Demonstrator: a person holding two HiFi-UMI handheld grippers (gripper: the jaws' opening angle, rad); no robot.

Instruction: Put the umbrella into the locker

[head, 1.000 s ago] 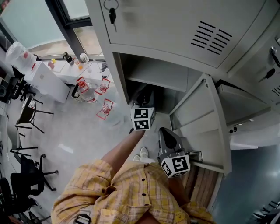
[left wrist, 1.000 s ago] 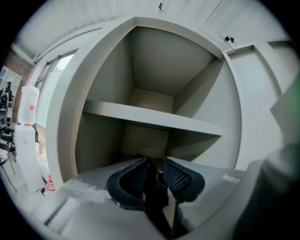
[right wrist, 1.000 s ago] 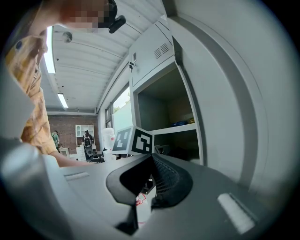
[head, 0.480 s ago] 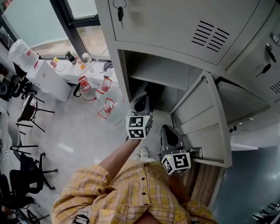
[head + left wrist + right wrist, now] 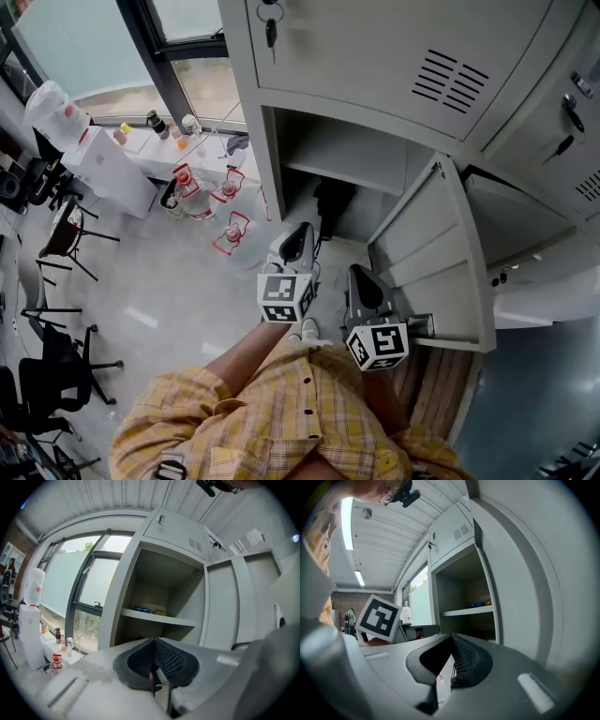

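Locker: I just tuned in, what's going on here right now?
A person stands at the open locker with a gripper in each hand. A dark thing, seemingly the umbrella, lies in the lower compartment, under the shelf. The left gripper is shut and empty, just outside the opening. The right gripper also looks shut on nothing, beside the open door.

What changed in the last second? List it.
The left gripper pulled back out of the locker toward the person, jaws shut and empty. The umbrella stays inside the locker; the right gripper kept its place by the open door.
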